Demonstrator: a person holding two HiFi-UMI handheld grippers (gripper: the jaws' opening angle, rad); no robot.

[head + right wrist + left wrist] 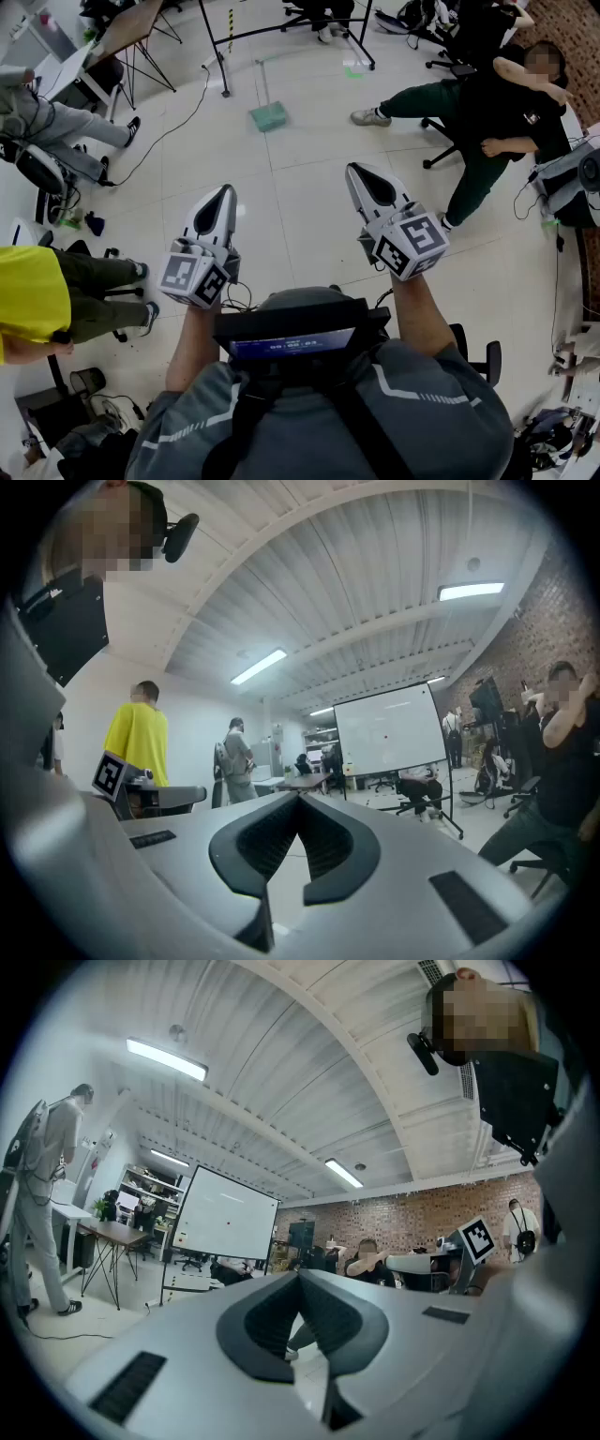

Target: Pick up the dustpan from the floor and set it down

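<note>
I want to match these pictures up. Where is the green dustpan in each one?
Head view: the dustpan lies on the floor, upper middle, its handle pointing away.
Left gripper view: not in it.
Right gripper view: not in it.
Shared landmark: the seated person in black, at the right in the head view, just right of centre in the left gripper view, at the far right in the right gripper view.

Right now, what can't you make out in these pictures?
- Dustpan: small in head view, so whether anything lies in it is unclear; not found in either gripper view.
- Floor beneath the person: head view, hidden by torso.
- Faces: blurred patches, all views.
</note>
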